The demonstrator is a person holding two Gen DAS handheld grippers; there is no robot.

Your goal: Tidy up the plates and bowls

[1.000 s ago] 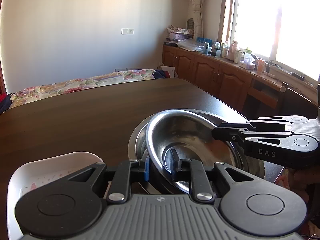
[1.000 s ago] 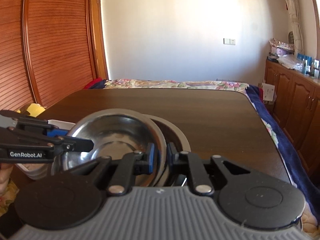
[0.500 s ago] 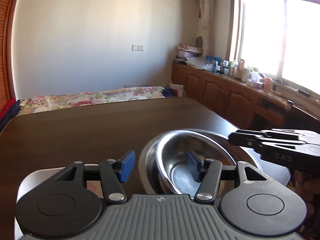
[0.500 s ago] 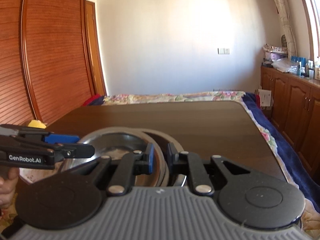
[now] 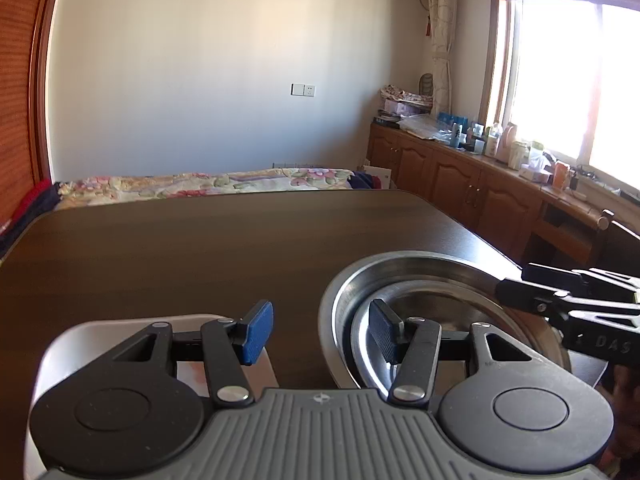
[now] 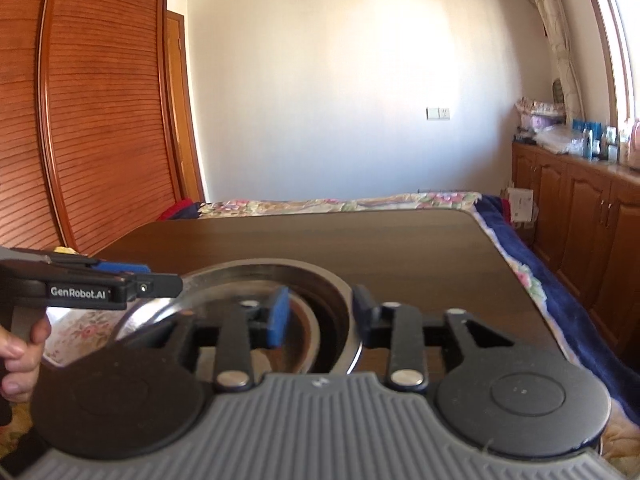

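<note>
Left wrist view: your left gripper (image 5: 318,334) is spread wide, holding nothing. The nested steel bowls (image 5: 404,280) sit on the dark table (image 5: 200,248) at 3 o'clock of its gap; the white dish (image 5: 80,332) at 8 o'clock.

Right wrist view: your right gripper (image 6: 320,312) is parted, empty, level, straddling the outer bowl's right rim (image 6: 340,300) (contact unclear). The right one is nearer, I judge.

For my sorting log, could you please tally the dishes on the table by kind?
Steel bowls: 2, a smaller bowl nested in a larger bowl.
White square plate: 1.
Total: 3 dishes on the table.
</note>
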